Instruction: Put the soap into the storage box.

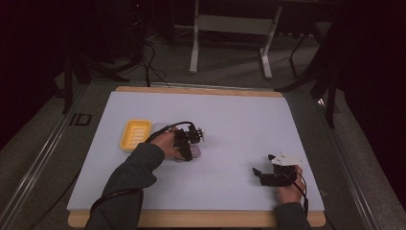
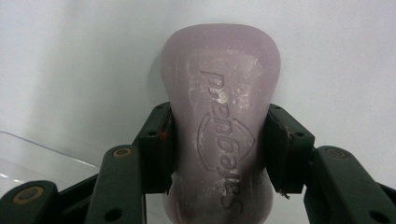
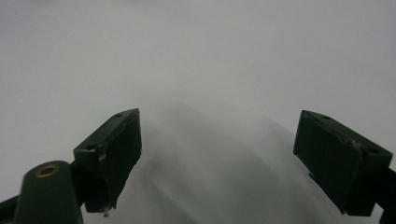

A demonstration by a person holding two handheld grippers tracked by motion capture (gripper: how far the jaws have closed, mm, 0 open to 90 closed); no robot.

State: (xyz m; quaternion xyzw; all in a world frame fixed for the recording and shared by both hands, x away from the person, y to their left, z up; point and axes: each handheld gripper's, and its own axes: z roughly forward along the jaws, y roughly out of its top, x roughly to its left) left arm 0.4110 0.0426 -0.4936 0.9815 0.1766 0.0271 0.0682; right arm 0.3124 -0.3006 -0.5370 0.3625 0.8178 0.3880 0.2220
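Left gripper [image 2: 217, 154] clamps soap [image 2: 219, 116] across its waist, long axis ahead, dish [image 1: 135, 134] beside; right gripper [image 3: 217, 158] wide open, empty.

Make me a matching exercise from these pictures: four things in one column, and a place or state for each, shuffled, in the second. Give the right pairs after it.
Things:
1. soap bar
2. soap dish
3. left gripper
4. right gripper

Places or states:
A. yellow, on the white mat left of the person's left hand
B. jaws wide apart, nothing between them
C. pale purple, stamped Safeguard, pinched at its narrow waist
D. jaws pressed on both sides of the bar

Pairs: 1-C, 2-A, 3-D, 4-B
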